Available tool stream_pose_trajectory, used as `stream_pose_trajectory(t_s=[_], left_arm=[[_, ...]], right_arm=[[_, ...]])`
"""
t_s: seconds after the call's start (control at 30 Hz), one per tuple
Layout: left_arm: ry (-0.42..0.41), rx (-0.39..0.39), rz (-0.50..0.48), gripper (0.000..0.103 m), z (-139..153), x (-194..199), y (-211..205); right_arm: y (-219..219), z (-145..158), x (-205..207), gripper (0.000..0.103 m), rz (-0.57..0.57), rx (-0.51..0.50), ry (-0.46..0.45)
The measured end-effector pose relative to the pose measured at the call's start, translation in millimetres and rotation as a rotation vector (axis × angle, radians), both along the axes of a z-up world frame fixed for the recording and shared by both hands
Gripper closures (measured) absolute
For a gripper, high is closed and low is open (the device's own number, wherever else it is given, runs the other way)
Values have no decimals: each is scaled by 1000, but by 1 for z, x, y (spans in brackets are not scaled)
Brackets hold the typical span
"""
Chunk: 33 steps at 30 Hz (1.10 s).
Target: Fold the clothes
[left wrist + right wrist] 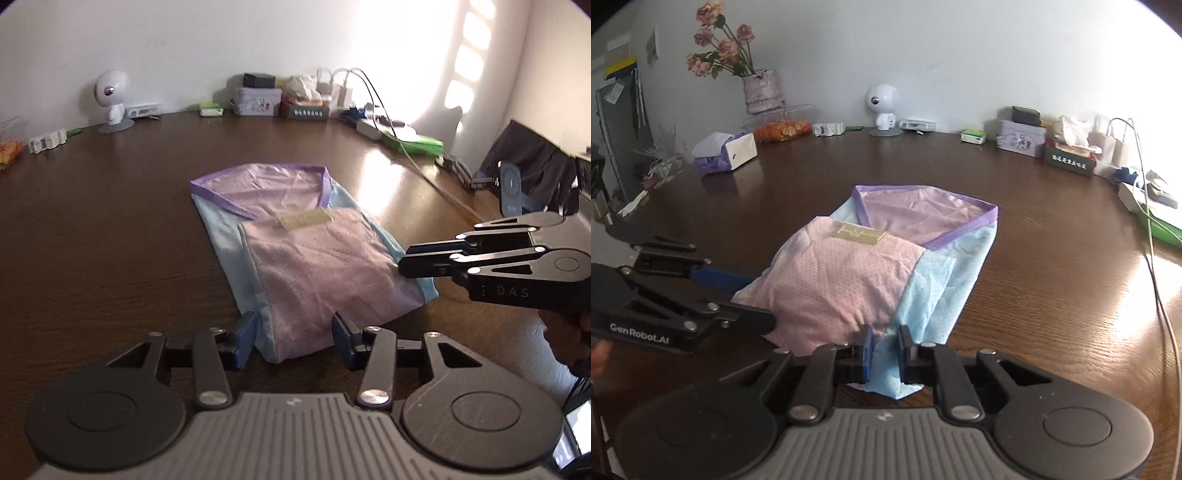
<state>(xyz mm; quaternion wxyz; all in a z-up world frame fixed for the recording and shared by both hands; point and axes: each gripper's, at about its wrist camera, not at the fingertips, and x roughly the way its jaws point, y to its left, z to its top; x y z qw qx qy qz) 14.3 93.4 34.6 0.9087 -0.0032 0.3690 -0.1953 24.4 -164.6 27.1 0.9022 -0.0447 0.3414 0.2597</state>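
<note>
Dark wood table, white wall, clutter at back.

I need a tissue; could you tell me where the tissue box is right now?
In the right wrist view, the tissue box lies at the table's far left, beside the fruit container.

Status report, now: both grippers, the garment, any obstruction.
Left gripper open, straddling garment edge. Right gripper shut on its blue corner. Half folded on table. Nothing in the way.
</note>
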Motion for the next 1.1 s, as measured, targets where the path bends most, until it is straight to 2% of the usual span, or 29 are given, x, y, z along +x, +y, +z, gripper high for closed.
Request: stream_pose_trajectory(t_s=[0.07, 0.1, 0.17, 0.2, 0.37, 0.53, 0.6, 0.63, 0.67, 0.7, 0.73, 0.83, 0.9, 1.03, 1.1], left_arm=[[-19, -14, 6, 55, 10, 14, 10], [-27, -13, 20, 51, 14, 29, 13], [-35, -11, 47, 49, 21, 60, 19], [-22, -4, 58, 49, 21, 81, 21], [-14, 88, 179, 49, 9, 164, 20], [35, 88, 174, 51, -10, 201, 14], [24, 101, 185, 53, -16, 203, 12], [16, 109, 191, 59, -18, 203, 11], [5, 120, 200, 76, -20, 202, 11], [-2, 123, 206, 95, -21, 202, 11], [4, 105, 203, 99, -20, 201, 12], [13, 36, 187, 100, -12, 194, 16], [-40, 56, 198, 100, 1, 177, 15], [-124, -29, 192, 100, 33, 122, 17], [-161, -42, 173, 100, 42, 87, 12]], right_arm=[[-9, 13, 2, 92, -17, 30, -47], [-11, 18, 9, 92, -24, 30, -58], [-12, 23, 36, 92, -57, 7, -60], [-11, 24, 54, 88, -73, -2, -47], [-2, 22, 147, 87, -150, 12, 52], [8, 1, 196, 86, -191, -50, 135], [10, -6, 203, 86, -196, -65, 156], [10, -9, 204, 88, -197, -67, 162], [10, -12, 206, 90, -198, -69, 169], [10, -14, 206, 96, -202, -72, 174], [9, -15, 205, 99, -206, -71, 168], [3, -11, 200, 101, -216, -22, 145], [-3, -1, 191, 101, -210, 12, 124], [-18, 28, 153, 101, -188, 44, 54], [-26, 40, 123, 101, -170, 49, 13]])
